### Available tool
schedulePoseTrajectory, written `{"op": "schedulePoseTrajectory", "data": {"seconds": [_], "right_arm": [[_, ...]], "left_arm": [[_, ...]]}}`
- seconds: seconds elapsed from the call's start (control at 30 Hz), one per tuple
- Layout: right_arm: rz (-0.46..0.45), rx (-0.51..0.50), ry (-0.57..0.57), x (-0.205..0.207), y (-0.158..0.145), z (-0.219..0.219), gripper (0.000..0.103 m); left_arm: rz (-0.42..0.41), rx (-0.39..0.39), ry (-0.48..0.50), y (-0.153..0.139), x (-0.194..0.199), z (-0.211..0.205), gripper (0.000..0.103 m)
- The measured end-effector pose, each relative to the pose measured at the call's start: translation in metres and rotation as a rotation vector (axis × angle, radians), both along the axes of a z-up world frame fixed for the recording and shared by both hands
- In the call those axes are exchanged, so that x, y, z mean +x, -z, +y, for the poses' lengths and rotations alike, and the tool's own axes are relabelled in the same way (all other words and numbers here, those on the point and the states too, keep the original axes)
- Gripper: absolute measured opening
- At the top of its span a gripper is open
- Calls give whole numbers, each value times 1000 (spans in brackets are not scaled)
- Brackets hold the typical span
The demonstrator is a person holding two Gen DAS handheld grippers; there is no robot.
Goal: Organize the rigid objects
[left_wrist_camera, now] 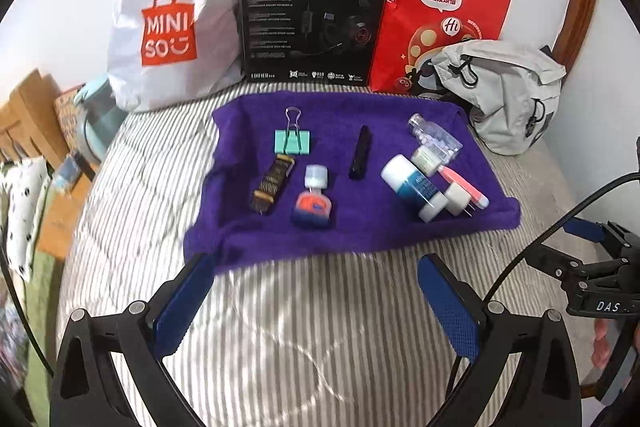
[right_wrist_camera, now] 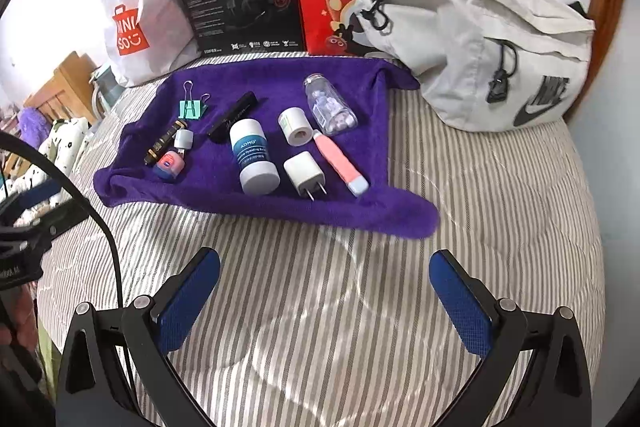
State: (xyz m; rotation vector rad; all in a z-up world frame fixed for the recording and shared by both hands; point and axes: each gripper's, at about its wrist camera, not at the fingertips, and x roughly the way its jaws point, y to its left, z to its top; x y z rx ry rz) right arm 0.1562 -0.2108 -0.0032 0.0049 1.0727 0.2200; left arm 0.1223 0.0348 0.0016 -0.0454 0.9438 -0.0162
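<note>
I am over a bed (right_wrist_camera: pixel 500 207) with a grey-and-white striped cover. At its far edge, against the wall, stand a white Miniso bag (left_wrist_camera: pixel 168 23), a black headset box (left_wrist_camera: pixel 312 15) and a red paper bag (left_wrist_camera: pixel 436 15); a pale grey sling bag (right_wrist_camera: pixel 480 55) lies slumped in front of the red one.

A purple towel (right_wrist_camera: pixel 256 195) is spread on the cover, and all the small things lie on it. Toward its right side are a white-and-blue tube (right_wrist_camera: pixel 254 157) on its side, a clear bottle of pale tablets (right_wrist_camera: pixel 330 105), a pink-and-white stick (right_wrist_camera: pixel 340 163), a white plug adapter (right_wrist_camera: pixel 305 173) with its prongs toward me, and a small white roll (right_wrist_camera: pixel 295 127). Toward the left are a thin black tube (right_wrist_camera: pixel 234 115), a dark brown-and-gold stick (right_wrist_camera: pixel 164 143), a small orange-and-blue bottle (right_wrist_camera: pixel 172 161) with a white cap, and a mint binder clip (right_wrist_camera: pixel 193 107).

My left claw (left_wrist_camera: pixel 316 307) hangs wide open above the bare cover, just short of the towel's near edge, holding nothing. My right claw (right_wrist_camera: pixel 324 303) is likewise spread wide and empty, also on the near side of the towel.
</note>
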Motion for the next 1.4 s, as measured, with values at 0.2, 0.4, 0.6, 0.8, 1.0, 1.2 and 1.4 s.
{"op": "schedulePoseTrajectory", "data": {"seconds": [0.2, 0.4, 0.6, 0.8, 1.0, 1.2, 1.4], "right_arm": [[-22, -10, 11, -23, -12, -2, 103], [-49, -4, 16, -40, -24, -7, 103], [-67, 3, 17, -50, -31, -11, 103], [-76, 10, 22, -54, -33, -12, 103], [-79, 14, 20, -54, -33, -12, 103], [-74, 16, 28, -53, -33, -14, 103], [-76, 16, 32, -52, -33, -16, 103]], "left_arm": [[-2, 20, 4, 0, -20, -12, 103], [-12, 27, 6, -6, -28, -20, 103], [-8, 13, 1, -6, -35, -22, 103], [-3, 28, 7, -5, -41, -24, 103], [-8, 33, 8, -8, -41, -25, 103], [-6, 26, 3, -9, -40, -23, 103], [2, 22, -4, -6, -40, -19, 103]]}}
